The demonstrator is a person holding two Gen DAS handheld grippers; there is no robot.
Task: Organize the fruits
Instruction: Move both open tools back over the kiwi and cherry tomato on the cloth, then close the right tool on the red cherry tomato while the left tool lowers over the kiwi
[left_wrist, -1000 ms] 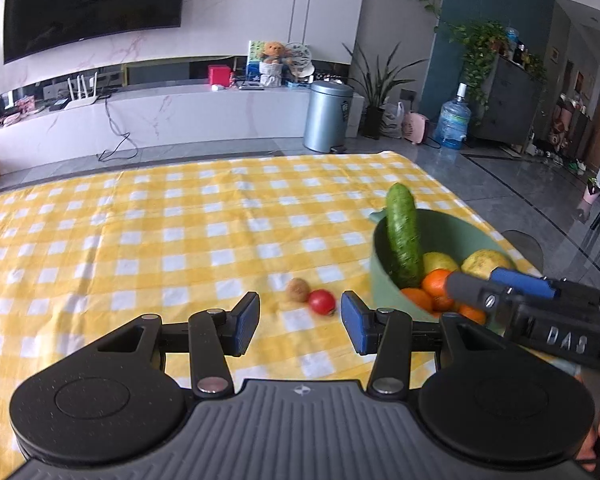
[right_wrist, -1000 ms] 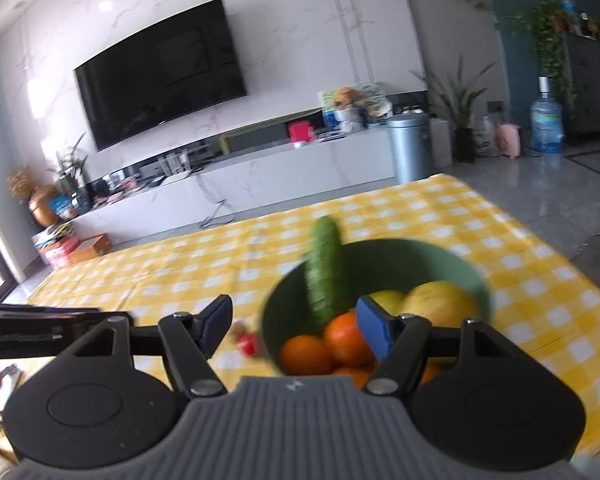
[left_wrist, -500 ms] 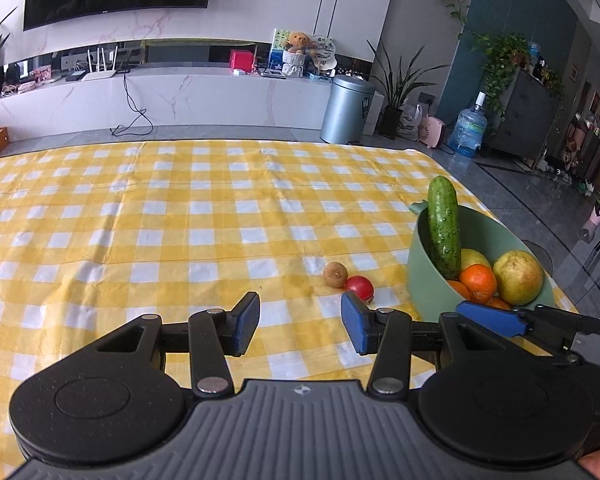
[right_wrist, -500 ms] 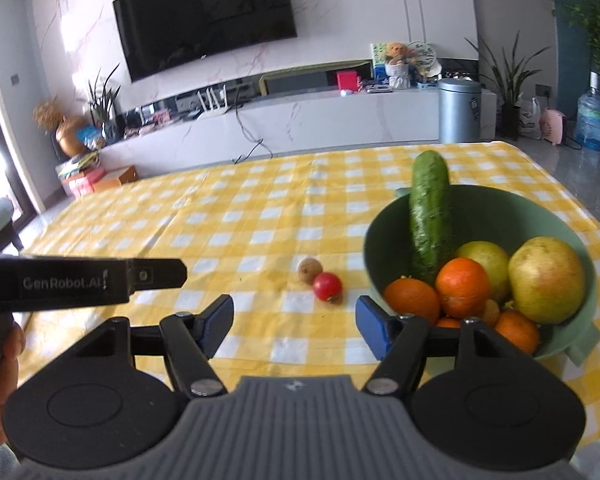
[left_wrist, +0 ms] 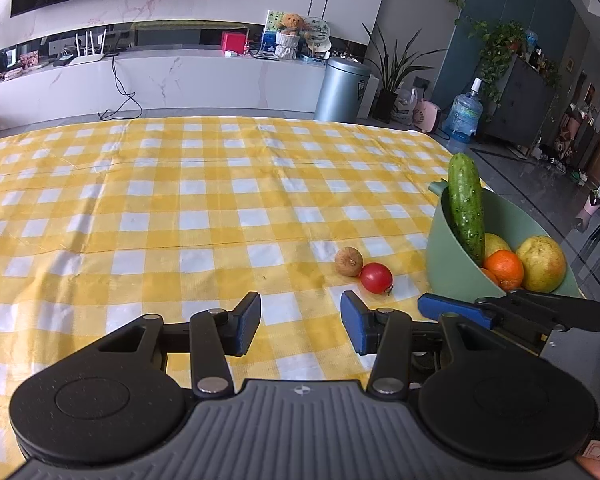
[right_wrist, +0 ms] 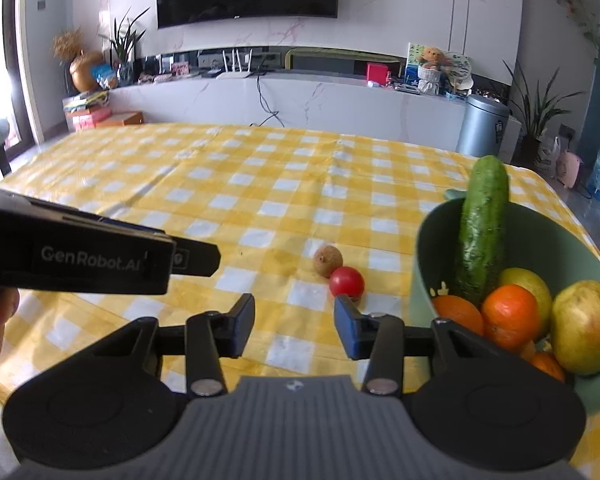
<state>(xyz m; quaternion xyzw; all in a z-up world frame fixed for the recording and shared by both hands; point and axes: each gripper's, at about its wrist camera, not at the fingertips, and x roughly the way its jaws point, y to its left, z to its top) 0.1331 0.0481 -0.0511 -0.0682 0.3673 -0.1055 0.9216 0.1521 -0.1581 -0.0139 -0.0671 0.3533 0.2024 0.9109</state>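
Note:
A small red tomato (left_wrist: 376, 278) and a brown round fruit (left_wrist: 349, 261) lie touching on the yellow checked cloth, left of a green bowl (left_wrist: 448, 268). The bowl holds an upright cucumber (left_wrist: 466, 208), oranges (left_wrist: 503, 269) and a pear (left_wrist: 541, 264). My left gripper (left_wrist: 300, 326) is open and empty, short of the tomato. My right gripper (right_wrist: 294, 330) is open and empty; the tomato (right_wrist: 346, 282) lies just past its right finger, with the brown fruit (right_wrist: 327, 261) and the bowl (right_wrist: 424, 280) beside it.
The right gripper's blue finger (left_wrist: 454, 310) reaches in at the right of the left wrist view, in front of the bowl. The left gripper's body (right_wrist: 80, 258) crosses the left of the right wrist view. The table's right edge runs just past the bowl.
Both grippers have drawn back and swung left, away from the bowl. The right wrist view now centres on the tomato and brown fruit instead of the bowl. Both stay open.

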